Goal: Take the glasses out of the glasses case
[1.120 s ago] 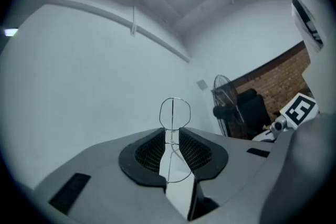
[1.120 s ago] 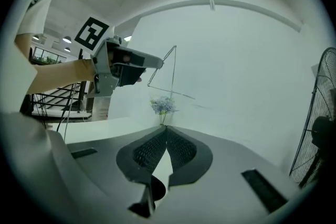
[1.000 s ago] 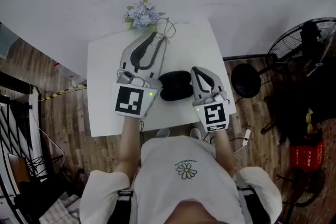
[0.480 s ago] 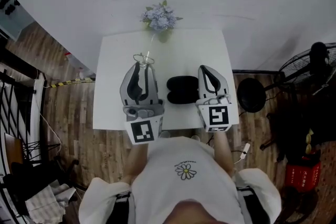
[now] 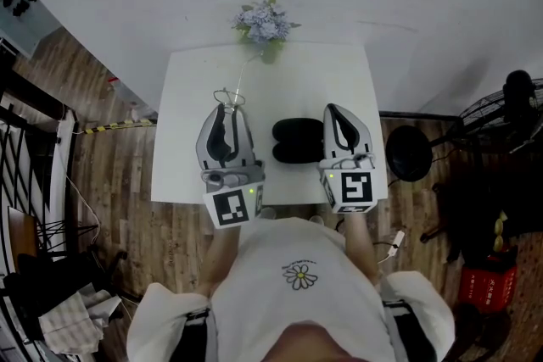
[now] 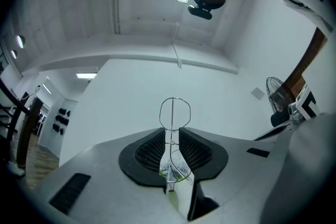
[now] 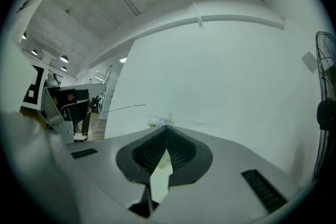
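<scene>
A black glasses case (image 5: 299, 141) lies on the white table (image 5: 182, 148), between my two grippers. My left gripper (image 5: 226, 108) is to the left of the case, shut on thin wire-framed glasses (image 5: 229, 97). In the left gripper view the glasses (image 6: 175, 107) stick up from between the pads as a wire loop, and the left gripper (image 6: 173, 132) points upward at a white wall. My right gripper (image 5: 333, 110) rests just right of the case. In the right gripper view its pads (image 7: 178, 148) meet at the tip with nothing between them.
A small bunch of pale blue flowers (image 5: 265, 23) stands at the table's far edge, also low in the right gripper view (image 7: 160, 122). A floor fan (image 5: 519, 102) and a round black base (image 5: 407, 153) stand to the right of the table on the wooden floor.
My left gripper has drawn back toward me and to the left of the case, carrying the glasses and tilting up. The right gripper has stayed beside the case.
</scene>
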Tool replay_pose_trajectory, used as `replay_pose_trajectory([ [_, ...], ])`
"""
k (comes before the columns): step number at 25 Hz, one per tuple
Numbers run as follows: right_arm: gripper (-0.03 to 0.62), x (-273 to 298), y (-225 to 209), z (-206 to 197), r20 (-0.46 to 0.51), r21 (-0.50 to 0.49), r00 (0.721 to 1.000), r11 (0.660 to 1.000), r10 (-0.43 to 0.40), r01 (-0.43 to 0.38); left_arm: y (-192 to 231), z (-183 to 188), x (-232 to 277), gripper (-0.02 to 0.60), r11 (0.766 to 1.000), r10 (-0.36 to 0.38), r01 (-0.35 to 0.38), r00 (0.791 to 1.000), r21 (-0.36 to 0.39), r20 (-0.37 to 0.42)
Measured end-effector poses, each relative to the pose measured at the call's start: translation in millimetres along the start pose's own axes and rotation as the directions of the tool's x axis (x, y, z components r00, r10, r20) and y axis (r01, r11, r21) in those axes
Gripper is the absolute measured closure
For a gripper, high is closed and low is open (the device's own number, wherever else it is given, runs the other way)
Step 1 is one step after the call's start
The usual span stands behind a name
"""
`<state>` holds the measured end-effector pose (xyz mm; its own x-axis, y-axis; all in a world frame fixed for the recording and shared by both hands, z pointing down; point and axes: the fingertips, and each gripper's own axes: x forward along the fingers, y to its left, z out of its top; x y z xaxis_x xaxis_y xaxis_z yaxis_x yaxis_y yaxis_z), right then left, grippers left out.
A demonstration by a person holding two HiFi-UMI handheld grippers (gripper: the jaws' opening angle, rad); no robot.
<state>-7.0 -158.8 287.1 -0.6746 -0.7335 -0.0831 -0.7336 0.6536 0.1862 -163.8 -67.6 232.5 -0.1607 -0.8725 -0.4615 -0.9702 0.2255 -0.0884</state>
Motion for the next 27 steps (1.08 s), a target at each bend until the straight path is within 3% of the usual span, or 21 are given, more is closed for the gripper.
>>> replay_pose_trajectory([
  [27,0.585,-13,-7,6,0.016,0.013,1.0,1.0,-0.015,0.015,-1,4,2,0.488,0.999,-0.036,0.036,0.999,-0.003,-0.015],
])
